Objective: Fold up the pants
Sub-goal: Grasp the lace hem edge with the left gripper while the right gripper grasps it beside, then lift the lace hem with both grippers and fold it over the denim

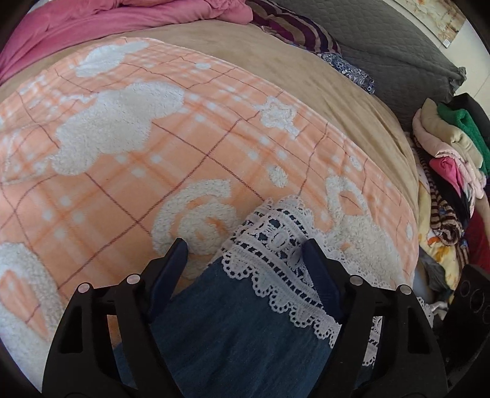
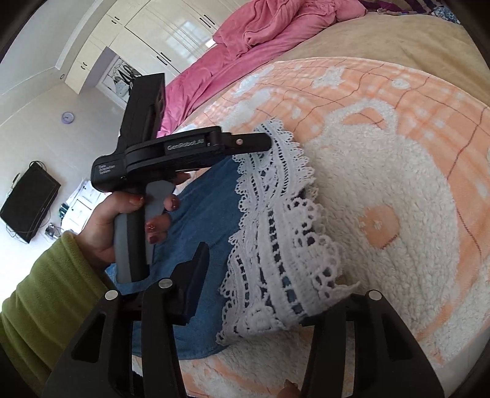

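Surroundings: I see a heap of pink bedding point(image 1: 101, 21) at the far end of the bed point(image 1: 306, 76), a striped purple cloth point(image 1: 294, 30) and a grey quilted pillow point(image 1: 398, 52) beside it, and a stack of folded clothes point(image 1: 450, 147) off the bed's right edge. In the right wrist view a white wardrobe point(image 2: 147, 27) and a dark monitor point(image 2: 30, 205) stand against the walls.

In the way: nothing lies on the peach fleece blanket point(image 1: 122, 183) near the pants; the blanket covers the near part of the bed.

Pants: I have the blue denim pants point(image 1: 239, 330) flat on the blanket by the bed's near edge. Only one leg shows, ending in a white lace hem point(image 1: 281, 245).

Long axis: the leg runs from the near edge toward the middle of the bed, hem end farthest from me.

Left gripper: my left gripper point(image 1: 245, 254) points steeply down over the hem, fingers well apart, straddling the leg. One finger point(image 1: 315, 269) touches the lace; the other stands over the blanket beside the denim. Nothing is pinched.

Right gripper: my right gripper point(image 2: 254, 294) sits low at the hem's near corner with the lace between its fingers. The right finger tip is hidden under the lace, so I cannot tell whether it is gripping.

Hand: a hand point(image 2: 122, 220) in a green sleeve point(image 2: 46, 300) holds the left gripper's handle.
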`<control>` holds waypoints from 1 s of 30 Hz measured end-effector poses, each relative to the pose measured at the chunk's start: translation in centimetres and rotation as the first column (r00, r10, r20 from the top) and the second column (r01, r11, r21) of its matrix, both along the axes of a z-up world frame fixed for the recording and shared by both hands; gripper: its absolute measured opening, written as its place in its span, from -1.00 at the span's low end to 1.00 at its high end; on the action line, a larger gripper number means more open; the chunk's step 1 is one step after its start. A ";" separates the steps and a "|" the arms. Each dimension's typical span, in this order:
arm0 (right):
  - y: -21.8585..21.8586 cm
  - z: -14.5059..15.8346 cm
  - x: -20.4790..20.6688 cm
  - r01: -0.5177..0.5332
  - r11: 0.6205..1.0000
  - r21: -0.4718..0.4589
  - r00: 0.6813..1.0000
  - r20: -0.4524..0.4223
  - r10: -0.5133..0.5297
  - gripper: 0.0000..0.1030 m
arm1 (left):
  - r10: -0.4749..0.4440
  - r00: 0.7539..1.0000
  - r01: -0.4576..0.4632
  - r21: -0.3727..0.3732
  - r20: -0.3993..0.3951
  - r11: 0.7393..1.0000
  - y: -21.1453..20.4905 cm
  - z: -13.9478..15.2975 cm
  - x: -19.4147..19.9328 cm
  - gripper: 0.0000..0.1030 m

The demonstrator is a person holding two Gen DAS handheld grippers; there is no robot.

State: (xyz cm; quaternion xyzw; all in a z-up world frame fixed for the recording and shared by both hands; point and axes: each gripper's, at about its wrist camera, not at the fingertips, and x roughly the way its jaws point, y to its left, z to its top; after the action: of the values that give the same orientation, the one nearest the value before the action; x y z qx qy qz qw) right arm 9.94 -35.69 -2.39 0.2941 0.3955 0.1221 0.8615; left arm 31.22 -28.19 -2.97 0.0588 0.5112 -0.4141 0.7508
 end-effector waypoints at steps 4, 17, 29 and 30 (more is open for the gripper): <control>0.4 0.1 0.2 -0.020 1.000 0.013 1.000 0.009 0.020 -0.43 | 0.001 1.000 -0.001 -0.021 -0.019 1.000 0.1 0.0 -0.4 0.02; 3.6 2.5 -0.7 -0.114 0.993 -0.037 0.978 0.171 0.119 -0.52 | 0.102 0.994 -0.095 -0.183 0.027 0.978 6.2 4.6 -1.9 -0.76; 20.9 4.1 -2.5 -0.376 0.747 -0.548 0.826 0.167 0.538 -0.52 | 0.425 0.901 -0.434 -0.232 -0.093 0.870 21.8 4.9 -5.6 -0.75; 22.1 3.4 -2.6 -0.395 0.712 -0.580 0.813 0.140 0.565 -0.52 | 0.458 0.881 -0.472 -0.222 -0.115 0.853 23.1 4.6 -5.7 -0.75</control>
State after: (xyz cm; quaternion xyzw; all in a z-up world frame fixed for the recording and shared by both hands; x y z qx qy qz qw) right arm 7.32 -13.63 0.97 -0.0902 0.3374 0.2756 0.8956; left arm 25.51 -5.12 1.67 -0.1708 0.4771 -0.2812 0.8149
